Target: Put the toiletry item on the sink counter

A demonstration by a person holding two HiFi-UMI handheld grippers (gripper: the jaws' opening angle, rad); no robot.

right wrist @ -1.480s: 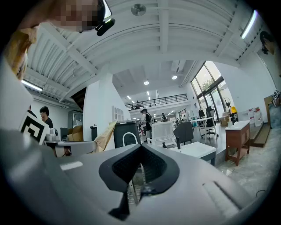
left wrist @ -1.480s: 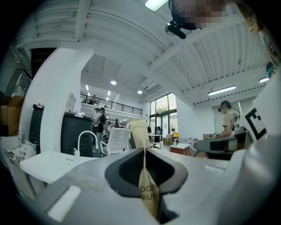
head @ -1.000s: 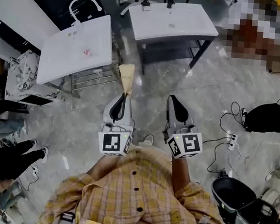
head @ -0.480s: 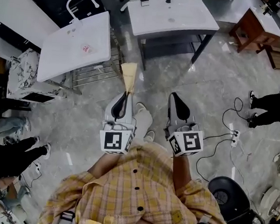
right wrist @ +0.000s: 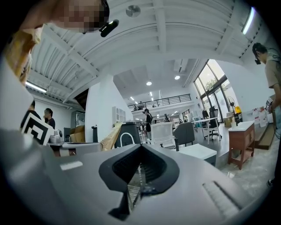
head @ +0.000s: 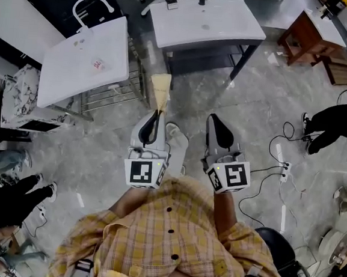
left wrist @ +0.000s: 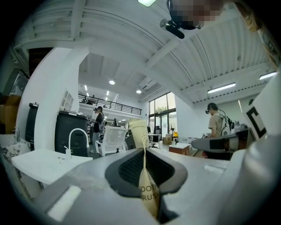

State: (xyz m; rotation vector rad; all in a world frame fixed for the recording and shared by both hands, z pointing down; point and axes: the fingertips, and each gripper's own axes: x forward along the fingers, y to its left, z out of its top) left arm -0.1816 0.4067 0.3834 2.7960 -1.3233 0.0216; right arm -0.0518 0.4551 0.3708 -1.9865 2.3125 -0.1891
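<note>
Plainly, the toothbrush packet [head: 160, 90], a slim tan paper sleeve, sits just above the frame's middle in the head view, clamped at its near end by the left tool [head: 155, 116]. That tool's jaws are closed flat on the packet, which the left gripper view shows pinched edge-on between the dark pads [left wrist: 130, 169] with its free end jutting forward. The packet's long axis runs straight on from the tool, towards the top of the frame, with its far end hanging over the grey floor [head: 257, 109] and touching nothing. Beyond that end stand two white sink counters, both well apart from it: the upper-centre counter [head: 231, 26] lies nearly in line with the packet, and the upper-left counter [head: 67, 74], with a curved tap [head: 94, 4], lies off to the side. Which one is meant I cannot say for sure, though the centre one looks likelier. The right tool [head: 217, 122] hangs just beside the left, jaws closed on nothing, so the left hand would have to make the placement.
</note>
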